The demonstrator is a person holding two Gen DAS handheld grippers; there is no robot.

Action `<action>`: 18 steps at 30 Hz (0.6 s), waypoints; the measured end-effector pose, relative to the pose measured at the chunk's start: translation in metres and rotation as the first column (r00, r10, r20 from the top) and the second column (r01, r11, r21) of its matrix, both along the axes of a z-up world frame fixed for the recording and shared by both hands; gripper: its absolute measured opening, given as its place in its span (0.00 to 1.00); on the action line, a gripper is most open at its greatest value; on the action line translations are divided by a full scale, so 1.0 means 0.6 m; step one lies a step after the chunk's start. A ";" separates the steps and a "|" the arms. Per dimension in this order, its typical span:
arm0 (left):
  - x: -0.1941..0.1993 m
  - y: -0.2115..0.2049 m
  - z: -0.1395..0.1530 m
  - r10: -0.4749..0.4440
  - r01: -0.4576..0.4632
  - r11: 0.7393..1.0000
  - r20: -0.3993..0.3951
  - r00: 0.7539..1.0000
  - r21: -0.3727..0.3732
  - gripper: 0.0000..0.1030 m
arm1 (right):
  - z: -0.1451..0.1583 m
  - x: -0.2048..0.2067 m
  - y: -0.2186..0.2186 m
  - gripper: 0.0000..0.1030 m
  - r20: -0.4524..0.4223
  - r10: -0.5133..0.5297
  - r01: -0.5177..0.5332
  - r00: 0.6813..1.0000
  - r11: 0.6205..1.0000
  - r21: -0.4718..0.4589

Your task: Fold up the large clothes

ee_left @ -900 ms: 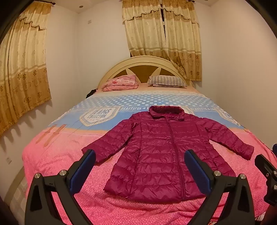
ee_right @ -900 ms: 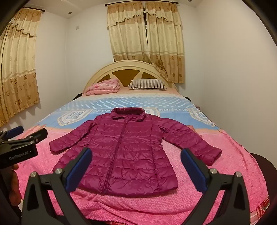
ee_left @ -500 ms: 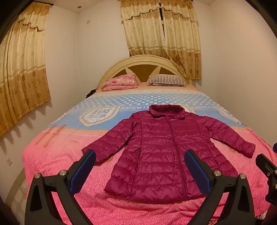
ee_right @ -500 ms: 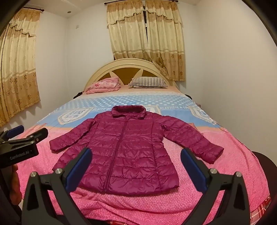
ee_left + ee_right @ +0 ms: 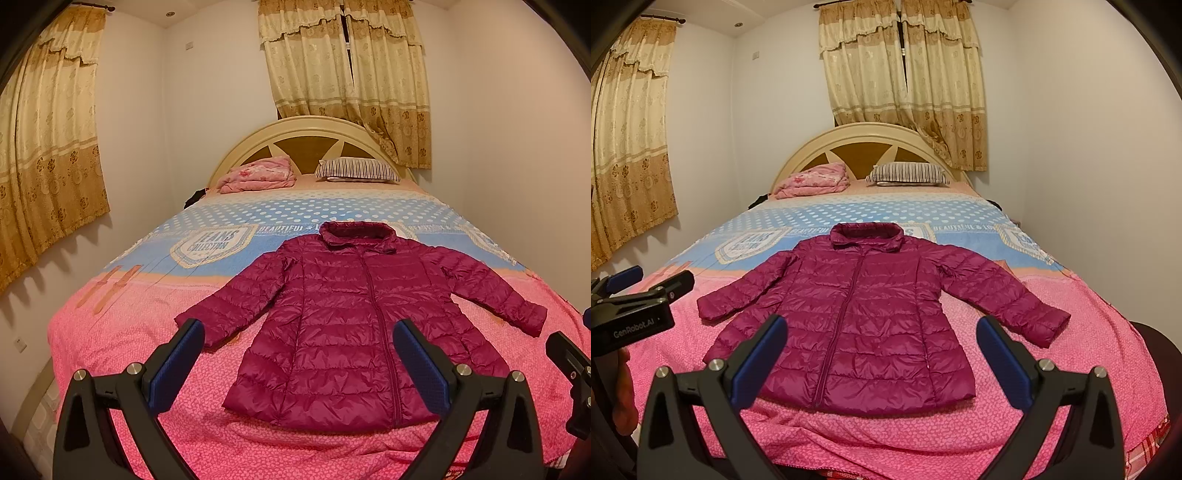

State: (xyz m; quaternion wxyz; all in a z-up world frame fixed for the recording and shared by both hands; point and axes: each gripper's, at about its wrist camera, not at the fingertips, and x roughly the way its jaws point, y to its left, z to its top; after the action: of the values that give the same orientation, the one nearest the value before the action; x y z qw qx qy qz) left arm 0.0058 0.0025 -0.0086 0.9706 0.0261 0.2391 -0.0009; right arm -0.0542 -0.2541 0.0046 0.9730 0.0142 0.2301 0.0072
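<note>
Left wrist view took in the whole bed (image 5: 122, 332), its pink and blue cover running back to the headboard. On the near pink half lay the jacket (image 5: 347, 325), a magenta quilted puffer, face up, zipped, collar toward the pillows, both sleeves spread out to the sides, hem nearest the foot. It looked light and soft, the shell glossy and probably slippery, so I judged a shallow pinch would slide off and the padding would spring back out of any fold. The left sleeve cuff (image 5: 199, 326) and the right sleeve cuff (image 5: 1047, 325) seemed the sensible holds, pinched deep across the quilting. The left gripper (image 5: 299, 365) hung short of the hem, jaws wide apart with nothing between them. The right gripper (image 5: 881, 363) stood the same way, spread and empty.
</note>
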 end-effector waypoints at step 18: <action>0.005 -0.002 -0.007 0.002 -0.002 1.000 -0.014 1.000 0.000 0.99 | -0.007 0.002 0.004 1.00 -0.008 0.007 -0.007 1.000 1.000 0.005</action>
State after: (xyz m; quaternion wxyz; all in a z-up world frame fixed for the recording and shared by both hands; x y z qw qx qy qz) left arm 0.0089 0.0016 -0.0131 0.9690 0.0259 0.2458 -0.0001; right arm -0.0531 -0.2520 0.0001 0.9720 0.0157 0.2341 0.0111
